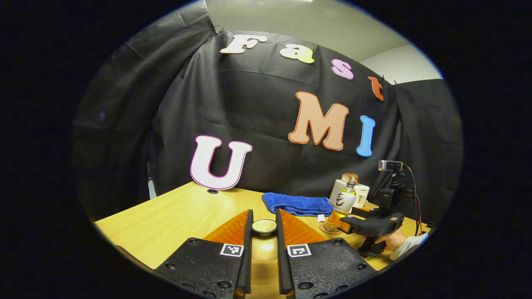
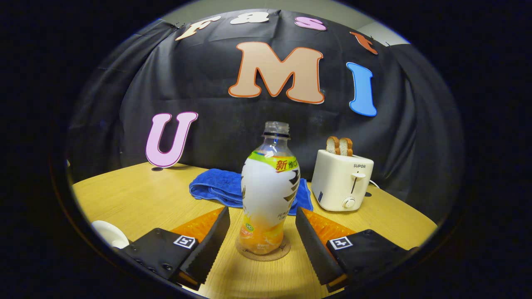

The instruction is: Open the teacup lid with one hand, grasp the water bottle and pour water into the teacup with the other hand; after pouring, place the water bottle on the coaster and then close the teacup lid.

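Right gripper view: capless plastic water bottle [image 2: 269, 195] is seen upright on round cork coaster [image 2: 262, 251], flanked untouched by right gripper [image 2: 262, 232], serrated fingers apart. Left gripper [image 1: 264, 232] fingers bracket small round teacup [image 1: 264, 226], contact unclear.

white dish [image 2: 109, 234] cut off at edge, coaster [image 2: 262, 251] mostly under bottle [image 2: 269, 195]

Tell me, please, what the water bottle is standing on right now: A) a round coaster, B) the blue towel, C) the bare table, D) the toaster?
A: in the right gripper view the water bottle stands upright on a round coaster, between the open fingers.
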Available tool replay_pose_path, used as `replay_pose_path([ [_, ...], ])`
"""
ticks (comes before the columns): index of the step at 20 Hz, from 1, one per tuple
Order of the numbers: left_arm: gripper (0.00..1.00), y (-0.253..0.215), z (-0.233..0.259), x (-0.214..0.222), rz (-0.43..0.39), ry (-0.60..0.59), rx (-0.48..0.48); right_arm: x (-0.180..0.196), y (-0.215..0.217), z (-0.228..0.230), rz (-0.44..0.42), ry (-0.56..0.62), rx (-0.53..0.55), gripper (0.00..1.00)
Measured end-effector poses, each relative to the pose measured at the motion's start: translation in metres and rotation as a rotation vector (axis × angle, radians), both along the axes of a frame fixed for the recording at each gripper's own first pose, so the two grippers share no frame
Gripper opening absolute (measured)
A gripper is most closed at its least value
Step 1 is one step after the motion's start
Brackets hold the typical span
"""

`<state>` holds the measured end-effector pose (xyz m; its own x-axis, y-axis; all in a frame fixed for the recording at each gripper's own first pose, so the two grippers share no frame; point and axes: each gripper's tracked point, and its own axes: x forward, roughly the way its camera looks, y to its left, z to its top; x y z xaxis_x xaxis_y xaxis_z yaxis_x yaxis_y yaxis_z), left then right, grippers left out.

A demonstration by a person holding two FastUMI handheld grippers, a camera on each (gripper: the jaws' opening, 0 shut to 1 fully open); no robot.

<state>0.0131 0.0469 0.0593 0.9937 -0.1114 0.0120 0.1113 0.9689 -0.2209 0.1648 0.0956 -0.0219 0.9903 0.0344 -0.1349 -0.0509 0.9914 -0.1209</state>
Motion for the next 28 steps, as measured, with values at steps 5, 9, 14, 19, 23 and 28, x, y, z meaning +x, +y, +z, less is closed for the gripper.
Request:
replay_pose_path([
  [5,0.22,-0.017,-0.003,0.002,-0.036,-0.004,0.036,-0.016,-0.013,0.017,-0.011,-0.014,0.053,1.0],
  [9,0.23,-0.033,-0.009,0.009,-0.084,0.01,0.056,-0.039,-0.028,0.044,-0.027,-0.072,0.107,0.99],
  [14,0.24,-0.061,-0.021,0.021,-0.134,0.038,0.091,-0.072,-0.044,0.056,-0.014,-0.107,0.149,1.0],
  [19,0.24,-0.092,-0.049,0.03,-0.179,0.082,0.154,-0.094,-0.06,0.048,-0.02,-0.098,0.093,0.95],
  [23,0.24,-0.106,-0.068,0.038,-0.196,0.118,0.19,-0.104,-0.068,0.04,-0.021,-0.086,0.072,0.95],
  [28,0.24,-0.111,-0.079,0.043,-0.194,0.142,0.193,-0.105,-0.075,0.035,-0.029,-0.069,0.082,0.99],
])
